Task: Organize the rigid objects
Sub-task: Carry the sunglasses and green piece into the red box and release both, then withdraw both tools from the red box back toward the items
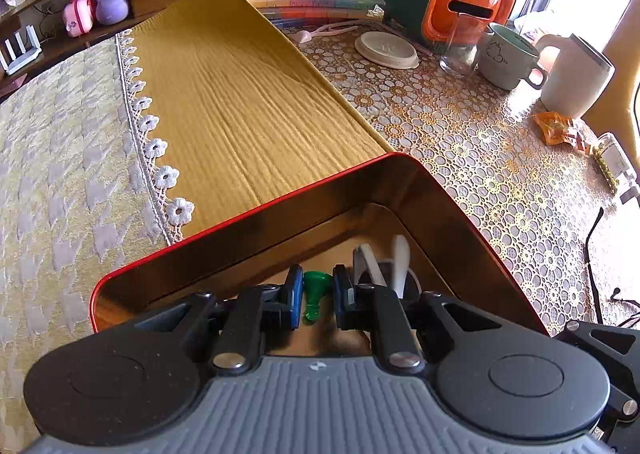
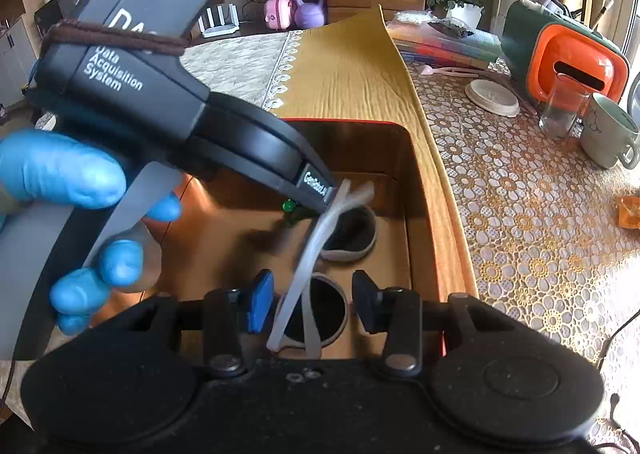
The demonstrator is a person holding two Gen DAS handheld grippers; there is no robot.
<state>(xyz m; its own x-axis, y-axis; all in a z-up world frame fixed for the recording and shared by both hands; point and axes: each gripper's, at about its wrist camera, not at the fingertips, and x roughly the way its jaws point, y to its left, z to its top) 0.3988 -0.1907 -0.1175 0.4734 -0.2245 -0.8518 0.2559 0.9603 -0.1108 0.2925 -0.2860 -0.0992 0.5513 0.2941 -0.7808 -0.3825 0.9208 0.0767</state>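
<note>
Left gripper [image 1: 316, 296], nearly shut on a small green plastic peg [image 1: 314, 294], is held over the red-rimmed metal tin [image 1: 248, 210], its half-open empty partner [image 2: 312, 306] alongside.

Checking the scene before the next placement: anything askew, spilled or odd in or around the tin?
The white strips in the red-rimmed tin: they cross and stick up tilted instead of lying flat, one running between the right gripper's open jaws. Nothing looks spilled or broken.
</note>
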